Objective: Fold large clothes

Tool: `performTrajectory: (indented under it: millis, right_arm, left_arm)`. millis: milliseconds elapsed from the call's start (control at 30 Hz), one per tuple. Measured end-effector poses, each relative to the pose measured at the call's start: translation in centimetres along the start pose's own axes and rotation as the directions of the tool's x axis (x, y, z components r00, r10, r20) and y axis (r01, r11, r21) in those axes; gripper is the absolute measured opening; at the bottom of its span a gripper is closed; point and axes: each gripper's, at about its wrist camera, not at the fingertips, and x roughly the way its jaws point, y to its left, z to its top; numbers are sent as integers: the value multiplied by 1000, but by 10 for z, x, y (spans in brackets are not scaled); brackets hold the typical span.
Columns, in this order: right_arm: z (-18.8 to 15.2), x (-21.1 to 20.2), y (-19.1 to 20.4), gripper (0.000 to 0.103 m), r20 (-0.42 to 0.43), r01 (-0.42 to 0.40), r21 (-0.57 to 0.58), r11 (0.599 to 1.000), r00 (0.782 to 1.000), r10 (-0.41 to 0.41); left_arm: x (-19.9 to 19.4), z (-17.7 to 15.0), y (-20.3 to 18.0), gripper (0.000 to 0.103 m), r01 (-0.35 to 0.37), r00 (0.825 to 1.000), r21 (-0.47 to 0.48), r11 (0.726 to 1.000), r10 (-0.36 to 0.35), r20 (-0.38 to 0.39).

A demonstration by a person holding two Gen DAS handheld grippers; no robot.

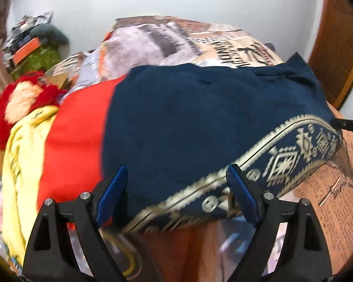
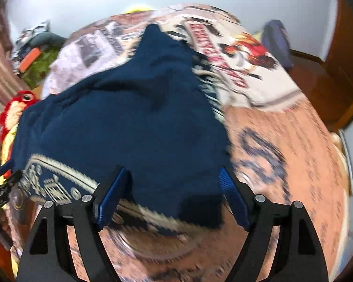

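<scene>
A large navy blue garment (image 1: 195,117) with a gold patterned border (image 1: 282,159) lies on the bed. It also shows in the right wrist view (image 2: 129,122). My left gripper (image 1: 176,192) is open, its blue-padded fingers (image 1: 113,192) standing wide apart over the garment's near border edge. My right gripper (image 2: 174,197) is open too, with the navy cloth's near edge lying between its spread fingers (image 2: 110,199). The right gripper's tip shows at the far right of the left wrist view (image 1: 348,124). The left gripper shows at the left edge of the right wrist view (image 2: 2,188).
A red-orange cloth (image 1: 77,136) and a yellow cloth (image 1: 18,155) lie left of the navy garment. A red plush toy (image 1: 18,101) sits further left. The bed has a printed newspaper-pattern sheet (image 2: 294,141). A wooden door (image 1: 336,47) is at right, clutter (image 1: 33,47) at back left.
</scene>
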Motion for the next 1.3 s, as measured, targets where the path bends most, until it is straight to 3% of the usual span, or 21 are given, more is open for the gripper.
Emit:
performTrajectory:
  millis: [133, 300, 400, 500, 567, 633, 667, 733, 833, 933, 1000, 1100, 1133, 1167, 1233, 1300]
  right_arm:
    - [-13, -15, -10, 78, -10, 19, 16, 1000, 1000, -19]
    - [-25, -46, -10, 78, 12, 37, 15, 999, 999, -37]
    - [-28, -66, -8, 78, 46, 28, 8, 1000, 999, -29]
    - [-29, -81, -2, 78, 74, 20, -2, 1000, 997, -19]
    - [-29, -88, 4, 78, 84, 15, -10, 1000, 996, -14]
    - [-29, -90, 8, 78, 84, 9, -19, 1000, 996, -7]
    - [-30, -90, 11, 78, 83, 6, -23, 1000, 997, -4]
    - [-32, -90, 16, 78, 79, 0, -33, 999, 997, 3]
    - [-32, -85, 23, 78, 68, -3, -45, 999, 998, 7]
    - [-34, -82, 30, 78, 61, 1, -61, 998, 998, 3]
    - [-35, -79, 35, 78, 59, 16, -79, 997, 998, -11]
    - [-36, -77, 42, 78, 55, 17, -106, 994, 998, -11]
    - [-36, -77, 44, 78, 53, 15, -115, 993, 999, -9]
    - [-36, -77, 46, 78, 53, 13, -125, 992, 999, -7]
    - [-37, -77, 50, 78, 56, 11, -143, 990, 998, -3]
    - [-37, -76, 53, 78, 59, 5, -153, 988, 998, 4]
  left_arm:
    - [-8, -18, 29, 87, -88, 995, -102, 991, 83, -52]
    - [-28, -40, 84, 87, -157, 985, -318, 935, 126, -114]
    - [-44, -52, 107, 87, -99, 993, -443, 891, 61, -98]
    - [-47, -63, 116, 87, 77, 992, -560, 825, -121, -42]
    - [-40, -69, 113, 87, 196, 968, -616, 763, -250, -3]
    - [-32, -72, 105, 87, 273, 942, -642, 716, -334, 28]
    - [-25, -73, 99, 87, 316, 922, -657, 685, -385, 43]
    - [-12, -70, 83, 87, 379, 887, -668, 640, -458, 63]
    - [8, -63, 65, 87, 426, 849, -677, 600, -524, 70]
    - [29, -55, 53, 86, 451, 827, -679, 579, -557, 75]
    - [42, -50, 50, 84, 448, 823, -694, 564, -563, 73]
    - [46, -43, 51, 69, 465, 816, -705, 535, -568, 107]
    - [40, -39, 52, 58, 478, 819, -697, 535, -557, 134]
    - [31, -33, 52, 48, 496, 822, -675, 547, -547, 161]
    - [11, -23, 50, 45, 522, 827, -617, 589, -527, 197]
    - [-6, -15, 46, 45, 519, 845, -552, 653, -488, 216]
